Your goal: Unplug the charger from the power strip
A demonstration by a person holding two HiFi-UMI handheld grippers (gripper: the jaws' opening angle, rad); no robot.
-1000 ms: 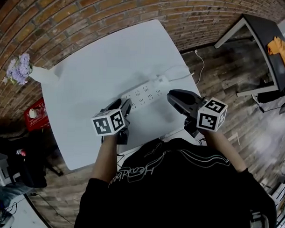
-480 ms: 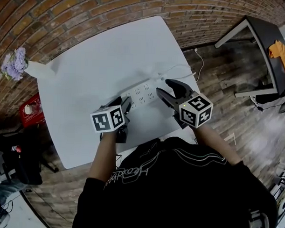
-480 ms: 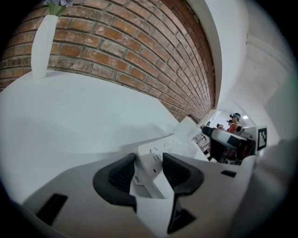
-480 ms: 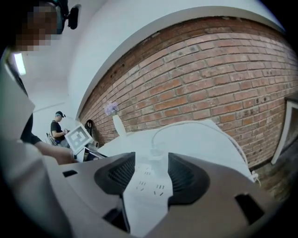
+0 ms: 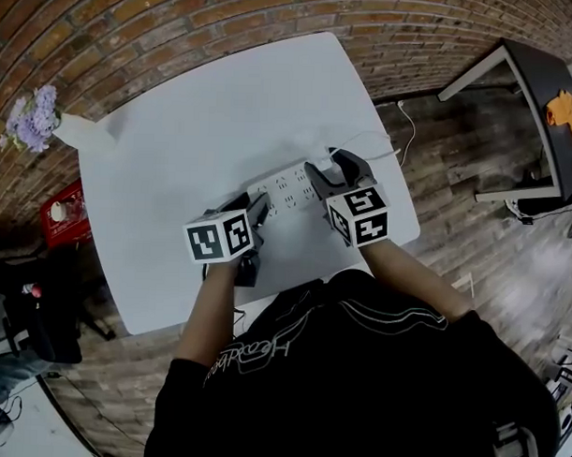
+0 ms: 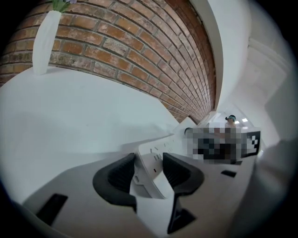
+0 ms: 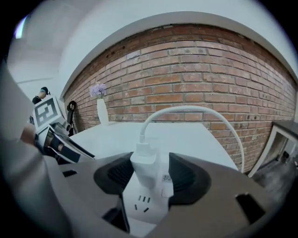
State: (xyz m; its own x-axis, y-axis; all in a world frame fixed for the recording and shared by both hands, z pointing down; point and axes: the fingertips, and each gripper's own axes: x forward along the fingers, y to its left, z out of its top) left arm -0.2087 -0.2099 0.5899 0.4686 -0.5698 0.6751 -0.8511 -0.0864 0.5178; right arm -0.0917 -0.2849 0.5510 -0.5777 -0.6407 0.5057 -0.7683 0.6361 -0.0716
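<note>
A white power strip (image 5: 286,187) lies on the white table (image 5: 196,126). A white charger (image 7: 148,162) is plugged in at the strip's right end, and its cable (image 7: 195,111) arcs away to the right. My right gripper (image 5: 332,171) straddles the charger (image 5: 326,164). Its jaws are opening, and in the right gripper view (image 7: 151,173) the charger stands between the pads without being squeezed. My left gripper (image 5: 249,205) sits at the strip's left end, open. In the left gripper view (image 6: 149,169) the strip's end (image 6: 153,155) lies between the pads.
A white vase of purple flowers (image 5: 46,121) stands at the table's far left corner by the brick wall. A red crate (image 5: 61,220) sits on the floor at the left. A dark-topped table (image 5: 544,82) stands to the right. The charger's cable (image 5: 402,133) runs off the table's right edge.
My right gripper has swung left and down from beside the table edge onto the charger, and its jaws have spread. The left gripper has stayed at the strip's left end.
</note>
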